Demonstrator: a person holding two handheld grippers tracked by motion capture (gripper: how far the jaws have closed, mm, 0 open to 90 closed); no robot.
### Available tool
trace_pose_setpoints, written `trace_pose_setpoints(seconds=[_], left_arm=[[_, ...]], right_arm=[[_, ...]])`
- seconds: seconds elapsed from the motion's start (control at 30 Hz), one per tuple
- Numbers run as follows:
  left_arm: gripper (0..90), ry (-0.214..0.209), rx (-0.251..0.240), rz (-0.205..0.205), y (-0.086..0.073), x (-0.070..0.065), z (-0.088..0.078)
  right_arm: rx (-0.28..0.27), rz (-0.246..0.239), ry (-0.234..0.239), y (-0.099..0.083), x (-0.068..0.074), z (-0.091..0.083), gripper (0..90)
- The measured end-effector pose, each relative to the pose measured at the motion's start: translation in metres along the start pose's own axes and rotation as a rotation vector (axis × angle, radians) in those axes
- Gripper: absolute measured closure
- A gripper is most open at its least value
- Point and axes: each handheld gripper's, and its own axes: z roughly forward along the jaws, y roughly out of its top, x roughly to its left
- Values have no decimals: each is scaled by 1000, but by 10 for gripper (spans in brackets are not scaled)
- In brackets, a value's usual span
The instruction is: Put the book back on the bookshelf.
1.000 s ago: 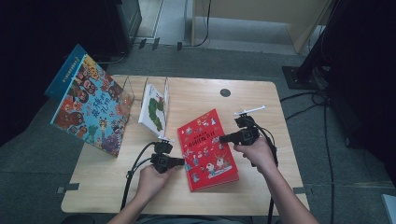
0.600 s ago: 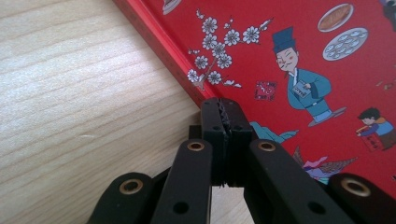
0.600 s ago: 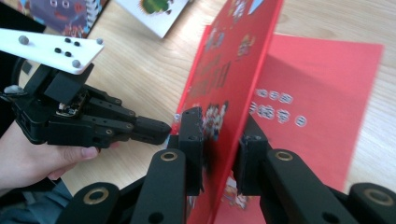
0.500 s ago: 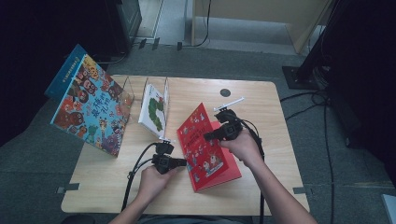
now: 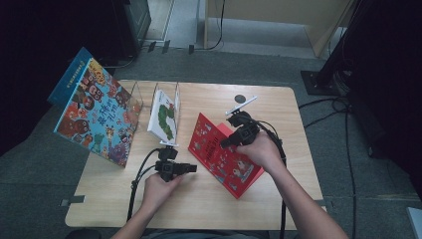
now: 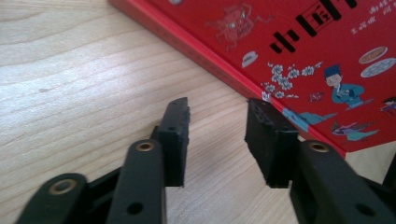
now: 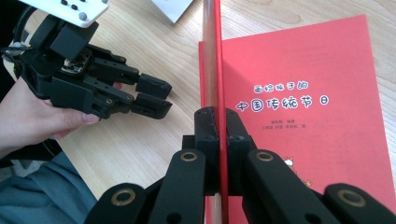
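The right gripper (image 5: 225,144) has lifted the red book's cover (image 5: 206,134) up; left gripper (image 5: 193,168) fingers opened.

Left gripper (image 5: 191,168) low near the table's front, held in the left hand (image 5: 158,188), pointing toward the right. Jaws just been opening, now apart with a clear gap and nothing between them. Left fingertips (image 6: 175,135) black and blocky in the left gripper view. Left forearm coming in from the bottom edge. Right gripper (image 5: 224,144) held in the right hand (image 5: 261,152), raised a little, pointing left. Jaws just been closing, now pinched tight on the red book cover (image 7: 223,154). Right forearm stretched in from the bottom right.
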Motion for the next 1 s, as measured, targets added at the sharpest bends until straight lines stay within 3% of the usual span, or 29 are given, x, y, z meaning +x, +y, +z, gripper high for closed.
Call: trace_pose_setpoints(seconds=[0.43, 0.7, 0.87, 0.93, 1.0], left_arm=[[459, -53, -32, 33, 11, -7, -7], [419, -109, -41, 37, 23, -16, -5], [387, -186, -86, 17, 31, -21, -9], [318, -207, -85, 12, 35, -21, -10], [310, -208, -93, 19, 36, -22, -12]], right_arm=[[-100, -6, 80, -3, -1, -48, 883], [-136, 7, 123, -6, -5, -58, 883], [-142, -7, 162, -11, -5, -57, 882], [-166, -12, 182, -15, -6, -56, 880], [-198, -22, 211, -20, -10, -57, 879]])
